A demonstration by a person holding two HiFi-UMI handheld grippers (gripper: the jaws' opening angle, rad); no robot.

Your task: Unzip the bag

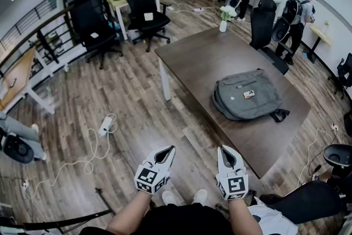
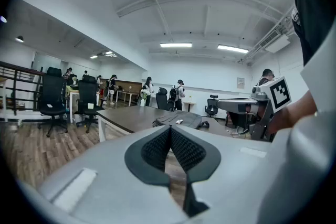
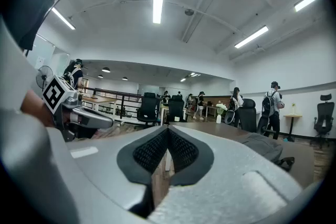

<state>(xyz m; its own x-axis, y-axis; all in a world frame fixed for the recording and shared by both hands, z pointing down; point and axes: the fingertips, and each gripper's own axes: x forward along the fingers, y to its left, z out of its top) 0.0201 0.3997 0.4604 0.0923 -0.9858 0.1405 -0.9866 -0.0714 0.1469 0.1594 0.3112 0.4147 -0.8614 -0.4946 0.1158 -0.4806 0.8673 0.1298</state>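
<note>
The grey fabric backpack lies flat on the dark brown rectangular table, toward its right-hand edge, at about one o'clock from the two grippers in the head view and well apart from both. The left gripper and the right gripper hang side by side in front of the person's body over the wood-plank floor, short of the table's near corner. Each gripper view shows its ribbed black pads meeting at the tips with nothing between them, so both are closed and empty. Judging by this, the task is at its very start: the approach to the bag is not yet made and the zip looks untouched. The zip pull is too small to pick out from here. The next move likely calls for stepping toward one o'clock to bring the bag within reach, spreading the jaws, finding the pull, and probably pinning the fabric with one gripper while the other pinches the pull.
</note>
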